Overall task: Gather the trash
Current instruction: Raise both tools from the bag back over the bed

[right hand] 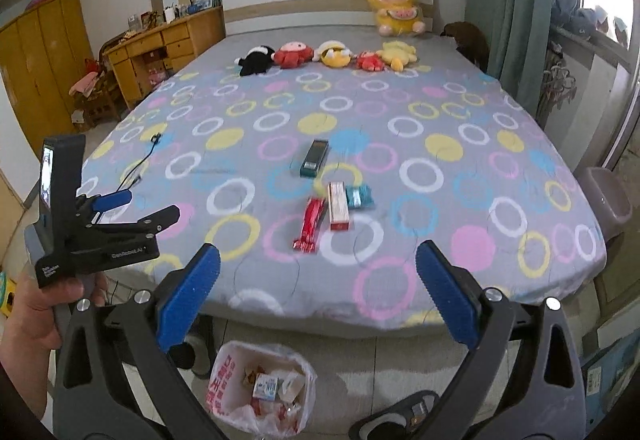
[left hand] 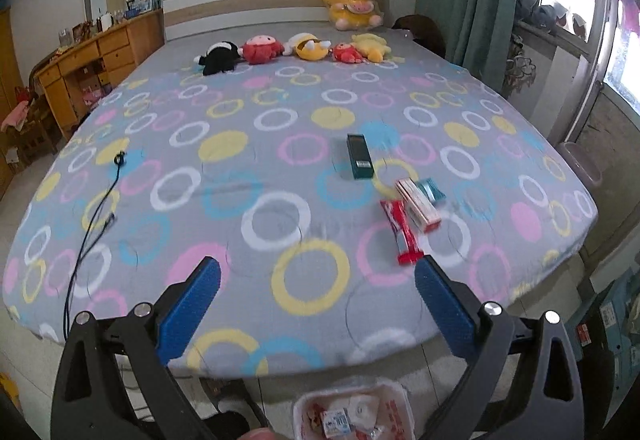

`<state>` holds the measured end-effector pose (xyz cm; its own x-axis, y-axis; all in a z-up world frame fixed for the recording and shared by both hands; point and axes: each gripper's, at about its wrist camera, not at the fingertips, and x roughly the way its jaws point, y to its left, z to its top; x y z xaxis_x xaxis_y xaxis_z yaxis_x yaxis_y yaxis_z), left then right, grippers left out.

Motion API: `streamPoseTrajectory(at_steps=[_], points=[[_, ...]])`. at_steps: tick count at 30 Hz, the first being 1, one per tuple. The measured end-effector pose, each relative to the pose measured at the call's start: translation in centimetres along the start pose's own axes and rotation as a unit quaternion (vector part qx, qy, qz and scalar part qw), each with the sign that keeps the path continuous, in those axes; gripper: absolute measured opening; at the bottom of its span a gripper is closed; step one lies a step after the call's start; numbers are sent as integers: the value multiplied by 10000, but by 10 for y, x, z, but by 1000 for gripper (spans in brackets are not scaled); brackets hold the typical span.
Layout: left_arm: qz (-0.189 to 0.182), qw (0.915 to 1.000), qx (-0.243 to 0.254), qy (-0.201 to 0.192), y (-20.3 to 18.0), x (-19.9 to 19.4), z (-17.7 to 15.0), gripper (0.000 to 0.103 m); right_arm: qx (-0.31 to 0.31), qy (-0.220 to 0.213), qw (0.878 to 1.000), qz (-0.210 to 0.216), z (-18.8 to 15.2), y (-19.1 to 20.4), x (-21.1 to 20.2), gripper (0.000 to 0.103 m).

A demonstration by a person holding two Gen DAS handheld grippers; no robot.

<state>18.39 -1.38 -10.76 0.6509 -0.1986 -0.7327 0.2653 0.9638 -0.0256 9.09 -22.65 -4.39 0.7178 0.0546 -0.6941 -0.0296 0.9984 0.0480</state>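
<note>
Right wrist view: I am looking down over the foot edge of the bed [right hand: 460, 312], with my right gripper [right hand: 318, 264] spread wide and gripping nothing. My left gripper [left hand: 318, 276] is likewise released and empty. The red wrapper [right hand: 310, 225], the red-and-white box [right hand: 339, 206] and the teal packet [right hand: 359, 197] are lying close together near the foot edge; the dark green box [right hand: 315, 158] is sitting further in. The lined trash bin [right hand: 228, 372] is standing on the floor below that edge. Plush toys [right hand: 332, 56] are lining the far end; a black cable [left hand: 96, 216] is trailing off the left side.
</note>
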Motion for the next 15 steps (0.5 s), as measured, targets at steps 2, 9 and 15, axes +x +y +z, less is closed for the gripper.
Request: streamPoseTrajectory(at_steps=[2,9,15], points=[[22,10000,17,20,0,9,14,95,12,-18,10000,-19,9,-1,5,96],[-42,9998,107,145,-6,48,56,95,-60,31,9999,-137,38,0,36,96],[5,9992,272,285,-19,94,88,95,-19,255,9994,-218,52,-5,78,96]])
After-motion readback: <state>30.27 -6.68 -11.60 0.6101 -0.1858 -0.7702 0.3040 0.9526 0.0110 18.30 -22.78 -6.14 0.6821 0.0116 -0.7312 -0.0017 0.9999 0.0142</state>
